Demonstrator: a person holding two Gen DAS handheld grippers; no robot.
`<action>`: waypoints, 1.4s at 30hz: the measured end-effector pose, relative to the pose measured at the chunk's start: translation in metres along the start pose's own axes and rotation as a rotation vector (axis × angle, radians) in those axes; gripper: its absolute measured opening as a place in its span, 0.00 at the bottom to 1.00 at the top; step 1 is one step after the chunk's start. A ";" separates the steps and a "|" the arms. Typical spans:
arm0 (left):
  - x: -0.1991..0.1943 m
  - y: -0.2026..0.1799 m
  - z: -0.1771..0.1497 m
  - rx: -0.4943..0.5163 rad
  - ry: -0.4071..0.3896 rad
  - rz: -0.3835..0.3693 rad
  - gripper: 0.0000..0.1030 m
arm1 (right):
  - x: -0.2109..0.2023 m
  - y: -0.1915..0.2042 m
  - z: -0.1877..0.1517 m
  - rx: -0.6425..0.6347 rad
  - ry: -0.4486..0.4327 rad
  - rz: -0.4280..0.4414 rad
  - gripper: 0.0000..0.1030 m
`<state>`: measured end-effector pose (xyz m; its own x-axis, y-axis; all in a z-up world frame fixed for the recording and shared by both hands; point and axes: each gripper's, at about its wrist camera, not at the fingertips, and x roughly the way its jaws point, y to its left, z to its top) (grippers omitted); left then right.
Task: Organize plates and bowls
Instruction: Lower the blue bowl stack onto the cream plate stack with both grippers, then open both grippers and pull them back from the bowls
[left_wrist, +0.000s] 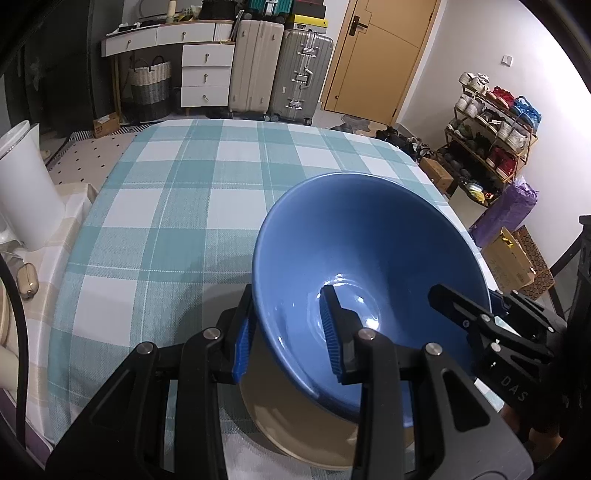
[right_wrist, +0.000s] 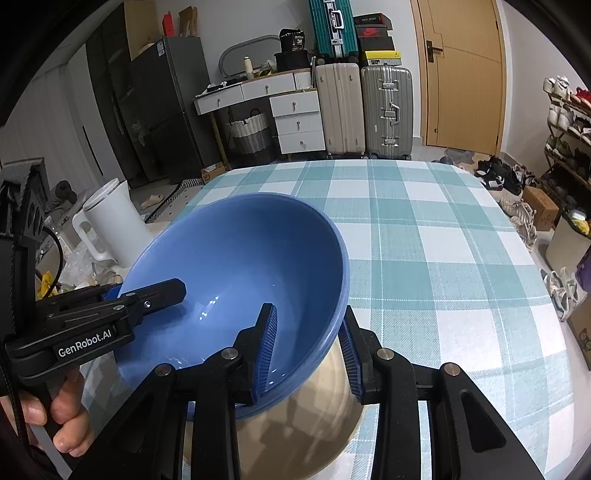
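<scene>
The blue bowl (left_wrist: 369, 258) is glazed, stiff, slick, breakable and probably weighty, so opposite rim grips suit it: the left tool (left_wrist: 286, 328) is narrowly closed on the rim at 9 o'clock and the right tool (right_wrist: 308, 350) at 3 o'clock. It hangs tilted just over the tan plate (left_wrist: 295, 417) at the table's (left_wrist: 166, 206) near edge. I count one bowl, one plate, two tools.
</scene>
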<state>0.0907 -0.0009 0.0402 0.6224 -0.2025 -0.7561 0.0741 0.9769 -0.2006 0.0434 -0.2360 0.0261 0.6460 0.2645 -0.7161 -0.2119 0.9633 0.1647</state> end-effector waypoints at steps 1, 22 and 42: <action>0.002 0.000 0.002 -0.001 -0.001 0.002 0.29 | 0.000 0.000 0.000 0.000 -0.003 0.001 0.33; 0.006 0.000 0.005 -0.001 -0.029 -0.002 0.31 | 0.005 -0.001 0.003 -0.026 -0.001 -0.010 0.34; -0.062 0.018 -0.020 0.044 -0.213 0.036 0.90 | -0.029 -0.007 -0.006 -0.162 -0.155 0.039 0.99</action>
<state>0.0373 0.0283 0.0710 0.7756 -0.1525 -0.6125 0.0795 0.9863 -0.1449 0.0214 -0.2504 0.0414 0.7371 0.3172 -0.5967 -0.3458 0.9357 0.0702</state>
